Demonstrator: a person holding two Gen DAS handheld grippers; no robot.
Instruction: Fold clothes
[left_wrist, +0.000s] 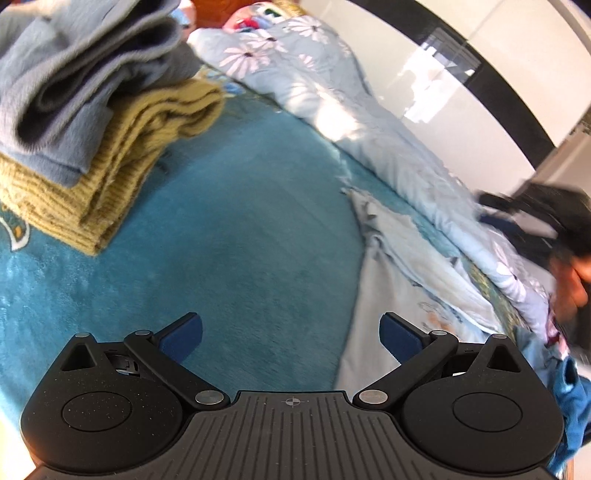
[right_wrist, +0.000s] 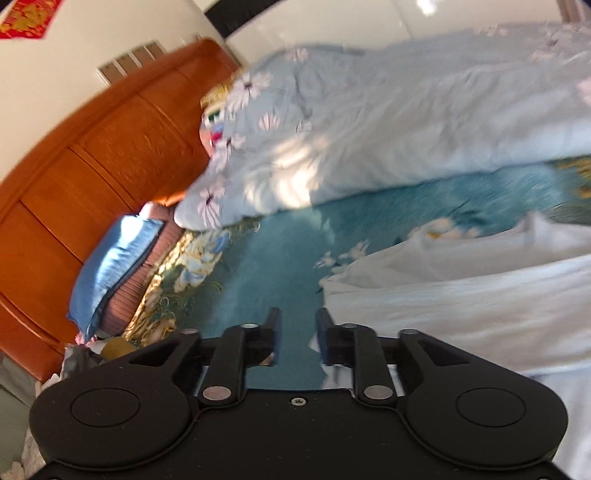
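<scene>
My left gripper (left_wrist: 290, 338) is wide open and holds nothing; below it I see only the fuzzy teal blanket (left_wrist: 229, 229) that covers the bed. My right gripper (right_wrist: 297, 334) has its two fingers close together with a small gap between them, and I see nothing between them, so I think it is empty too. The thing I want to fold next is the white garment (right_wrist: 461, 295). It lies spread out and rumpled on the blanket, just to the right of my right gripper, and I also see it at the right in the left view (left_wrist: 399, 280). It looks thin, soft and light. I think it will sag and flop as soon as I lift it, and it may slide a bit on the fuzzy blanket. So I would pinch it at an edge or a corner, one gripper on each side, and keep it pulled flat. The near edge beside my right gripper looks easiest to grab. Up at the left, a gray garment (left_wrist: 74, 74) lies folded on top of a folded yellow knit sweater (left_wrist: 122, 155). Those look thicker and heavier. A flowered quilt (right_wrist: 369, 122) is bunched up behind the white garment, well apart from the stack.
</scene>
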